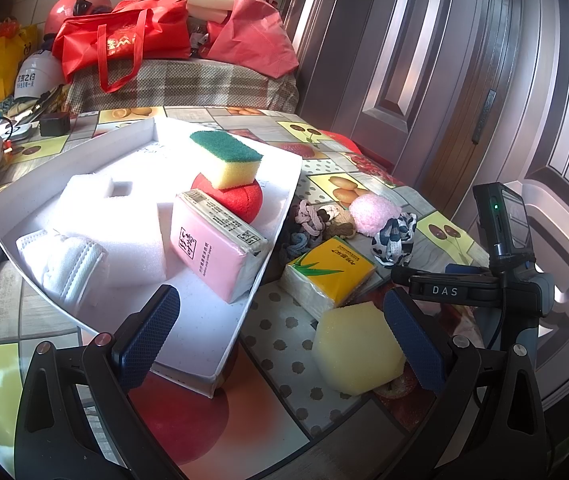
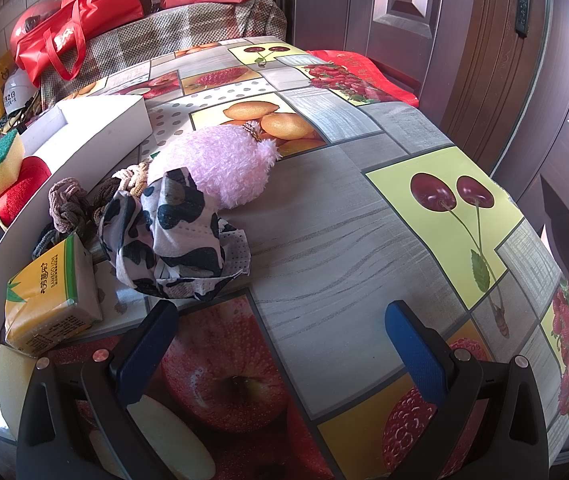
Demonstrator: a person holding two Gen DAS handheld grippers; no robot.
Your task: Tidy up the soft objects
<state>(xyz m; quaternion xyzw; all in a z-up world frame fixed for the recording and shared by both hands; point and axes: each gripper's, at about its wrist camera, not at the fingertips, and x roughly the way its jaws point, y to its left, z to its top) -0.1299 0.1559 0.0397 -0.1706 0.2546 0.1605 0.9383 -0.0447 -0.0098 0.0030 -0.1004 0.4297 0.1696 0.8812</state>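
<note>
A white box (image 1: 220, 344) holds a green-topped sponge (image 1: 228, 158) on a red ball (image 1: 240, 198), a pink tissue pack (image 1: 208, 248), white foam (image 1: 124, 232) and a white mask (image 1: 64, 264). On the table beside it lie a yellow tissue pack (image 1: 330, 274), a yellow sponge (image 1: 358, 346), hair ties (image 1: 316, 220), a pink pompom (image 2: 224, 164) and a black-and-white cloth (image 2: 176, 236). My left gripper (image 1: 280, 320) is open and empty, over the box's near corner, its right finger beside the yellow sponge. My right gripper (image 2: 282, 328) is open and empty, just short of the cloth.
The table (image 2: 364, 216) has a fruit-print cover and a rounded edge on the right. A wooden door (image 1: 464, 60) stands close behind. Red bags (image 1: 124, 36) and foam sit on a checked seat at the back. The right gripper's body (image 1: 504, 248) shows in the left wrist view.
</note>
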